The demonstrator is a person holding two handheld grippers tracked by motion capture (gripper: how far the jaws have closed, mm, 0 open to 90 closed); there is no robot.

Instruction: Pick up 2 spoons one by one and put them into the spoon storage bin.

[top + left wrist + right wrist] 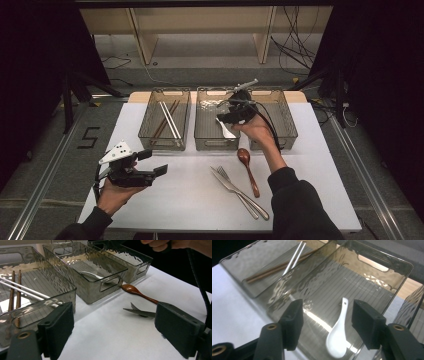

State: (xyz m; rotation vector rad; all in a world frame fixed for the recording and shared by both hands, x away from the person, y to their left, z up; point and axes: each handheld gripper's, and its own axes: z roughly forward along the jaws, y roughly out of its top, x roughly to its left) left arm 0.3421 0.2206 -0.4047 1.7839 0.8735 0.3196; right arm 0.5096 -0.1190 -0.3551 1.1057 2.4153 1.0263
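The right hand-held gripper (pixel 325 325) hangs with jaws apart over the white ceramic soup spoon (pixel 338 336), which lies free in the middle smoked-plastic bin (pixel 384 270). The spoon looks stiff, glossy, slippery and chippable; its narrow handle seems the best hold. The left hand-held gripper (pixel 113 330) waits open.

Open white tabletop (pixel 165 195) lies before the three smoked clear plastic bins (pixel 164 120), left of the steel knife (pixel 239 192). Knife, steel fork (pixel 235 189) and brown wooden spoon (pixel 248 171) obstruct ground right of that. Bin walls hem the white ceramic spoon (pixel 338 336).
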